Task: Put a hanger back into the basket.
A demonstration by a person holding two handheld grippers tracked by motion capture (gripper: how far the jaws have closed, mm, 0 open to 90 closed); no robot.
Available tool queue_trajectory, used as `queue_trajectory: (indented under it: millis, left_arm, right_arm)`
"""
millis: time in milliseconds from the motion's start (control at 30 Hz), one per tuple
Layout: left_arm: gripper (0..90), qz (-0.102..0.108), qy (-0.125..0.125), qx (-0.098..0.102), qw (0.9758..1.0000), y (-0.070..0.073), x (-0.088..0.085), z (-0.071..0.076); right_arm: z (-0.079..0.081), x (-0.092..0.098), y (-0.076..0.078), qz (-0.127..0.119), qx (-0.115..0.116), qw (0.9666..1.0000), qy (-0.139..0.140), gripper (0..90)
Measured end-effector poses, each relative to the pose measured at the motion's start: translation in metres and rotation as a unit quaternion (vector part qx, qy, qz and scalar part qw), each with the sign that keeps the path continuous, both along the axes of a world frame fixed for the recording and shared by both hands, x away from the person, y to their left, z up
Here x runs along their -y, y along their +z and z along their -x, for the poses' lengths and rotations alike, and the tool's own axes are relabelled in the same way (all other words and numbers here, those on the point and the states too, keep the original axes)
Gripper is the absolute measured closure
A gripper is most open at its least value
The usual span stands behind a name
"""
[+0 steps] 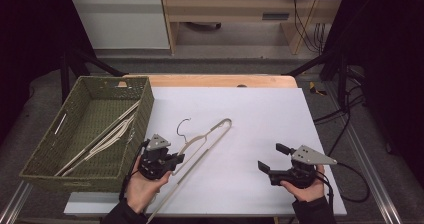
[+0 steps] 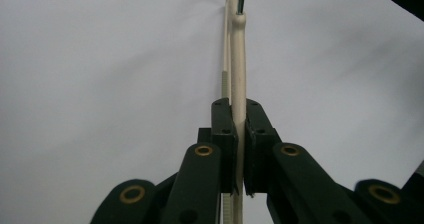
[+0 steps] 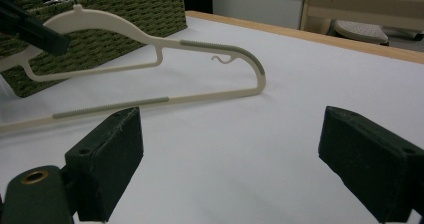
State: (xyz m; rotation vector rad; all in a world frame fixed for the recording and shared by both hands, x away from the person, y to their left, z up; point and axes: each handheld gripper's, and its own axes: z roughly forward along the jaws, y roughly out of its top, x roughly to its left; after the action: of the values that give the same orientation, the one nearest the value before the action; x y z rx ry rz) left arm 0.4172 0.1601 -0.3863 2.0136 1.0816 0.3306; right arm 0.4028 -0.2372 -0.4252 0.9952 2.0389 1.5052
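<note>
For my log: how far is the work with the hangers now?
Several hangers already lie in the green basket. One cream hanger is in hand, clamped by the left tongs over the white table. The right tongs are open. It is not yet in the basket.

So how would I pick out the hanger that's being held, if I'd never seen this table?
Start at the white table, just right of the green woven basket. The cream hanger there is pinched by the left gripper; the other hangers lie loose inside the basket.
</note>
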Motion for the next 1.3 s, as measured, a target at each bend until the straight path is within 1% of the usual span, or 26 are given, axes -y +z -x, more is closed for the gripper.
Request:
queue_trajectory:
  millis: [200, 267, 467, 633, 700, 867, 1000, 1100, 1133, 1167, 1300]
  left_arm:
    - [85.7, 0.009, -0.014, 0.026, 0.9995, 0.02, -0.012, 0.001]
    - [85.6, 0.005, -0.02, 0.036, 0.9992, 0.028, -0.016, 0.001]
    - [85.6, 0.015, -0.041, 0.069, 0.9966, 0.053, -0.028, 0.002]
    - [85.7, 0.016, -0.048, 0.092, 0.9945, 0.071, -0.039, 0.001]
    - [85.7, 0.019, -0.051, 0.096, 0.9939, 0.078, -0.044, 0.0]
    - [85.7, 0.008, -0.065, 0.109, 0.9919, 0.094, -0.055, -0.004]
    - [85.7, -0.007, -0.072, 0.122, 0.9898, 0.107, -0.064, -0.007]
    - [85.7, -0.007, -0.07, 0.127, 0.9894, 0.116, -0.073, -0.011]
    - [85.7, -0.011, -0.07, 0.13, 0.989, 0.12, -0.077, -0.012]
    - [85.6, -0.008, -0.066, 0.134, 0.9888, 0.122, -0.08, -0.013]
    - [85.7, -0.016, -0.058, 0.141, 0.9881, 0.134, -0.094, -0.018]
  right_arm:
    - [-0.001, -0.001, -0.001, 0.004, 0.0, 1.0, -0.004, 9.7]
    - [-0.001, 0.0, -0.002, 0.005, 0.001, 1.0, -0.006, 9.5]
    - [-0.002, 0.0, -0.003, 0.003, -0.002, 0.9999, -0.013, 8.6]
    - [-0.003, 0.001, -0.004, 0.006, -0.006, 0.9998, -0.018, 8.2]
    - [-0.004, 0.001, -0.005, 0.006, -0.006, 0.9998, -0.019, 8.1]
    - [-0.004, 0.002, -0.005, 0.007, -0.006, 0.9998, -0.02, 7.9]
    - [-0.004, 0.002, -0.005, 0.007, -0.008, 0.9997, -0.02, 7.8]
    - [-0.004, 0.003, -0.005, 0.008, -0.007, 0.9997, -0.021, 7.8]
    - [-0.004, 0.003, -0.005, 0.008, -0.006, 0.9997, -0.021, 7.8]
    - [-0.004, 0.003, -0.005, 0.008, -0.007, 0.9997, -0.021, 7.8]
    - [-0.004, 0.003, -0.005, 0.009, -0.006, 0.9997, -0.022, 7.8]
